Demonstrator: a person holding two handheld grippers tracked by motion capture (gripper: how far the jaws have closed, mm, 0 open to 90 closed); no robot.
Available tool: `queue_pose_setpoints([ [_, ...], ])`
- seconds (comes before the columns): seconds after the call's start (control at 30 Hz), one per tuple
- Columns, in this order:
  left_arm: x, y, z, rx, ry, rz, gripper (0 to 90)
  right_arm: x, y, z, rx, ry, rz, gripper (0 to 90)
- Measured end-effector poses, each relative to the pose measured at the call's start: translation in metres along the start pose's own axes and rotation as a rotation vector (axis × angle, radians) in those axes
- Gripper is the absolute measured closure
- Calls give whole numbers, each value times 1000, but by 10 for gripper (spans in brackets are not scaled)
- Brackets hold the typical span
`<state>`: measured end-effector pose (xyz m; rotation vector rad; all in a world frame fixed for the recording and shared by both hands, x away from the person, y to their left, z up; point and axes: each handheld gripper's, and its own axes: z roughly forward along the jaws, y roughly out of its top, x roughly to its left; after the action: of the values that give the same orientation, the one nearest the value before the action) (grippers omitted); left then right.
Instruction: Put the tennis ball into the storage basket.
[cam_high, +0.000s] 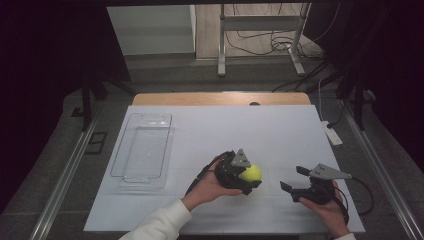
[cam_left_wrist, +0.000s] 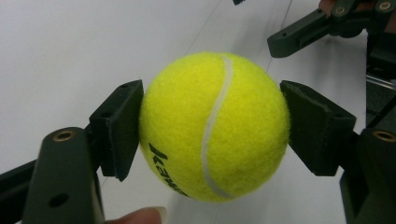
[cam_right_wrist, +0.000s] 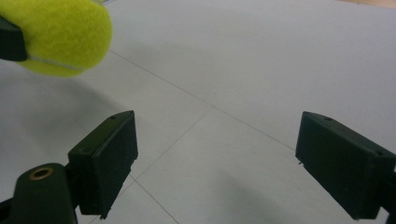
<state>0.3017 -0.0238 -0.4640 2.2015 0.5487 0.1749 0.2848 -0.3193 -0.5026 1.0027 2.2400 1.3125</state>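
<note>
My clear plastic rectangular tray sits bare on the white table sheet. My left gripper clamps the fuzzy yellow tennis ball; black lettering shows up close. My right gripper gapes wide.

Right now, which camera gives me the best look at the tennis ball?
The left gripper view: the tennis ball is close up, clamped between both pads, seam and lettering clear. The high view shows it small in the left tongs; the right gripper view catches its edge at top left.
</note>
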Motion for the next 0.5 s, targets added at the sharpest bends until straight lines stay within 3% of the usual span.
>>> queue_pose_setpoints([
  [0.5, 5, 4, -23, -53, 29, -7, 265, 1, 0, 1, 2, -1, -2, 136],
])
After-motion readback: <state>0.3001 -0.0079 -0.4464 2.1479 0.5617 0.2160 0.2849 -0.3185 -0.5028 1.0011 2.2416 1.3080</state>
